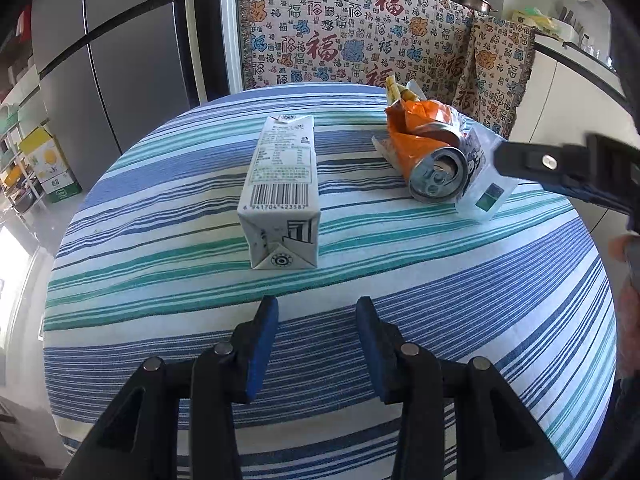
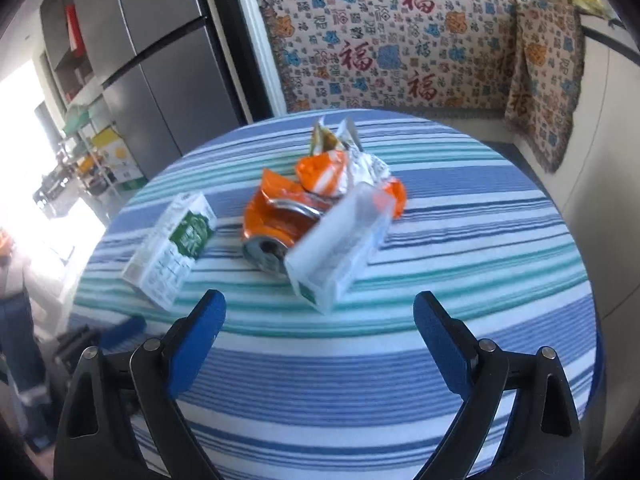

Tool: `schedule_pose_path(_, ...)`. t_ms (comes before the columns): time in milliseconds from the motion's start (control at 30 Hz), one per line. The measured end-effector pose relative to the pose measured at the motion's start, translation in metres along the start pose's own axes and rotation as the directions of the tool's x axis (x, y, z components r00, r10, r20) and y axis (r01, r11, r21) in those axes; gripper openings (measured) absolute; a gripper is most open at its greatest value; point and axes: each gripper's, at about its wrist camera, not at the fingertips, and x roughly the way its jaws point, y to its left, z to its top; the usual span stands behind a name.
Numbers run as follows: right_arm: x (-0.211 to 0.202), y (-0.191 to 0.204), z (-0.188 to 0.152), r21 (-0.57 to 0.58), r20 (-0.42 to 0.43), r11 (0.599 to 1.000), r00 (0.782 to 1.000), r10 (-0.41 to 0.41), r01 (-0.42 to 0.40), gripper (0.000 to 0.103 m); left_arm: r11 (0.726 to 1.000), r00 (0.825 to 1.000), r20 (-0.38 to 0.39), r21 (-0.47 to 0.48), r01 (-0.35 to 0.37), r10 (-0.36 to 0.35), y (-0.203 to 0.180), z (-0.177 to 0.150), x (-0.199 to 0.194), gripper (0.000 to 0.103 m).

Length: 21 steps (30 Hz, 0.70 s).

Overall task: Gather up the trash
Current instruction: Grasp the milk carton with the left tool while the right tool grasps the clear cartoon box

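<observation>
A striped round table (image 1: 440, 320) bore the trash. The milk carton (image 1: 282, 192) lay flat ahead of the left gripper (image 1: 316, 336) — narrowed, empty — its long axis running away from the tongs. The crushed can (image 2: 272, 236) and clear box (image 2: 336, 244) lay ahead of the right gripper (image 2: 320, 320), spread wide, empty. The carton's barcode showed — digits partly legible; the hanging cloth (image 1: 352, 40) repeated "福".

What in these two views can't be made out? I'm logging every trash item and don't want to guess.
- Crushed can, left wrist view: only its top shows; the orange wrapper covers the body.
- Clear packet, right wrist view: motion blur, print unreadable.
- Milk carton: small print too fine to read.
- Right claw, left wrist view: cut off by the lens edge.
- Any trash bin: none in view.
</observation>
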Motion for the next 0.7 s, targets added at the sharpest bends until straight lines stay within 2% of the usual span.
schedule_pose_path(67, 0.019, 0.002, 0.011, 0.039, -0.033, 0.999, 0.999, 0.019, -0.017, 0.093, 1.0, 1.0, -0.001, -0.025, 0.013, -0.013, 0.004, 0.0, 0.0, 0.041)
schedule_pose_path(133, 0.034, -0.004, 0.015, 0.097, -0.053, 0.995, 0.998, 0.041, -0.036, 0.086, 0.999, 1.0, 0.001, -0.035, 0.022, -0.022, 0.008, 0.0, -0.001, 0.041)
schedule_pose_path(167, 0.037, -0.008, 0.016, 0.12, -0.055, 0.992, 0.997, 0.052, -0.045, 0.071, 0.999, 1.0, 0.002, -0.036, 0.026, -0.026, 0.009, -0.001, -0.001, 0.041)
schedule_pose_path(200, 0.04, -0.013, 0.016, 0.138, -0.065, 0.989, 0.996, 0.064, -0.055, 0.051, 0.999, 1.0, 0.004, -0.037, 0.029, -0.029, 0.01, -0.001, -0.001, 0.041)
schedule_pose_path(300, 0.031, -0.036, 0.009, 0.222, -0.066, 0.969, 0.989, 0.129, -0.111, 0.041, 0.998, 0.999, 0.006, -0.041, 0.041, -0.041, 0.01, -0.003, -0.002, 0.041)
schedule_pose_path(467, 0.012, -0.08, -0.005, 0.331, -0.061, 0.936, 0.987, 0.149, -0.121, 0.04, 0.999, 0.999, 0.005, -0.037, 0.036, -0.036, 0.009, -0.003, -0.003, 0.042)
schedule_pose_path(633, 0.003, -0.111, -0.016, 0.354, -0.083, 0.935, 0.994, 0.067, -0.033, 0.041, 0.998, 0.999, 0.006, -0.045, 0.051, -0.051, 0.01, -0.003, -0.003, 0.043)
schedule_pose_path(667, 0.002, -0.112, -0.017, 0.347, -0.088, 0.938, 0.995, 0.049, -0.016, 0.05, 0.997, 0.998, 0.007, -0.045, 0.061, -0.061, 0.01, -0.002, -0.003, 0.045)
schedule_pose_path(700, -0.001, -0.112, -0.019, 0.335, -0.092, 0.942, 0.995, 0.028, 0.005, 0.065, 0.996, 0.997, 0.007, -0.046, 0.075, -0.074, 0.011, -0.002, -0.003, 0.047)
